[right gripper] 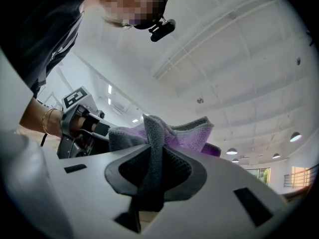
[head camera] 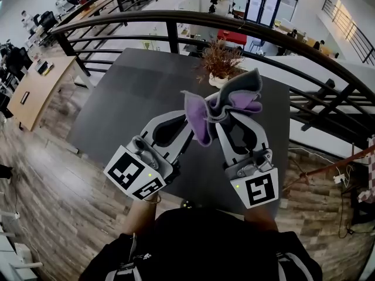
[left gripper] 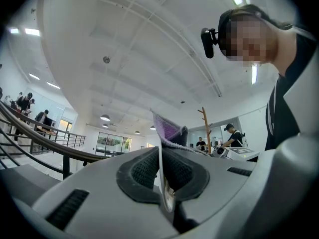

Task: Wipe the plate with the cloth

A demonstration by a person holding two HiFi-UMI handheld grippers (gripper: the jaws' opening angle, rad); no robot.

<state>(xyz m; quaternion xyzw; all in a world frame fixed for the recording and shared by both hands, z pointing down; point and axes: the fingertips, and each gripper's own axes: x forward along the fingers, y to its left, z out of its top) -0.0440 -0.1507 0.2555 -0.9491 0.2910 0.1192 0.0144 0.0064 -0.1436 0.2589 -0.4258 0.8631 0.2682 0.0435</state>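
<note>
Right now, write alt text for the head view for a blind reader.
The left tool and the right tool both clamp one purple-and-grey cloth above a dark table. A dry potted plant stands at its far edge, before a curved railing.

Cloth (head camera: 202,119) close in all views

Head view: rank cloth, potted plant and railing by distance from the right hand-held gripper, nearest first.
1. Cloth, clamped in the right hand-held gripper.
2. Potted plant, just beyond, on the table.
3. Railing, past the table's far edge.
</note>
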